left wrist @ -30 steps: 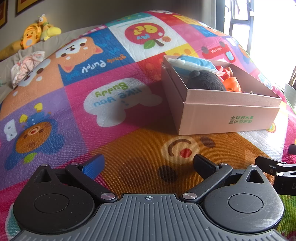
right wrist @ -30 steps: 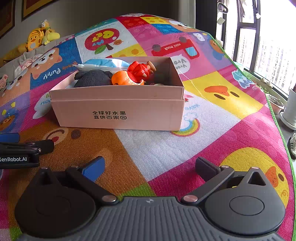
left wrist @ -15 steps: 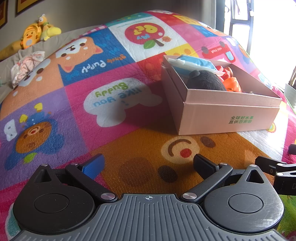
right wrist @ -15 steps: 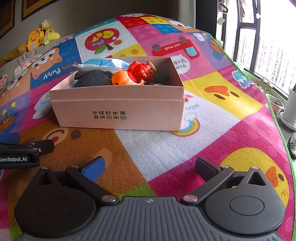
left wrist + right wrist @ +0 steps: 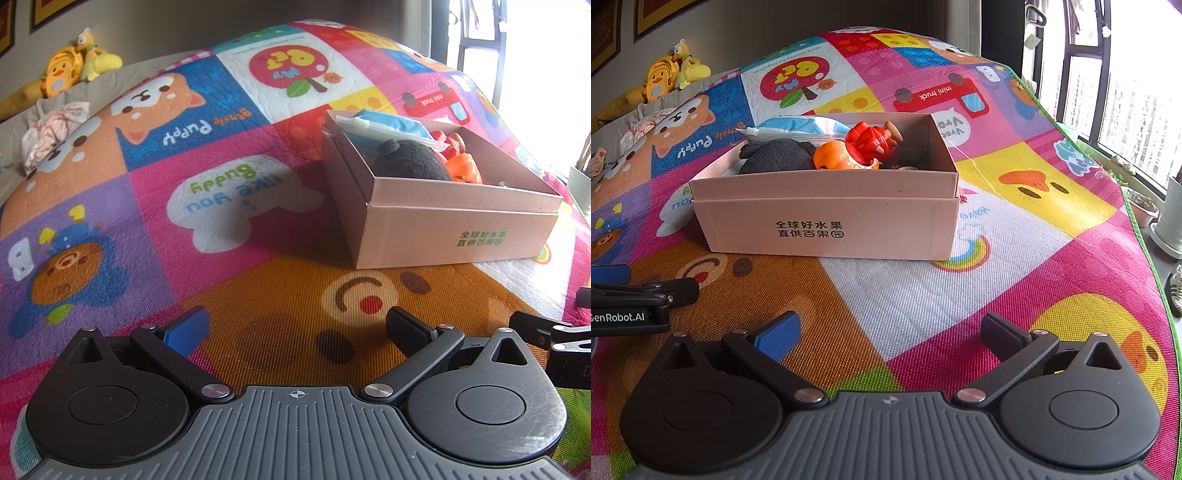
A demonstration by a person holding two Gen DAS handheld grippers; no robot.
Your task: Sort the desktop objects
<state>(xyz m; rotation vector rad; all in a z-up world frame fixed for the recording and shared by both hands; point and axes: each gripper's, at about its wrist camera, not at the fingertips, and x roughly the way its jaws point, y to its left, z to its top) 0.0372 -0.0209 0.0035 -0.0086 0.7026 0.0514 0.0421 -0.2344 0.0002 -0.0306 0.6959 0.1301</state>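
Nothing has shifted since a second ago — your left gripper (image 5: 295,325) and right gripper (image 5: 890,328) both rest spread and empty on the colourful cartoon play mat (image 5: 923,295), just in front of the pink cardboard box (image 5: 827,218). Inside that box lie a black plush toy (image 5: 775,158), an orange-and-red plastic toy (image 5: 857,147) and a blue-and-white packet (image 5: 790,125).

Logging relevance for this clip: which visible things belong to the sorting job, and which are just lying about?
Job: pink box, black plush, orange-red toy, blue packet.
Lying about: yellow plush toys, crumpled cloth, play mat.
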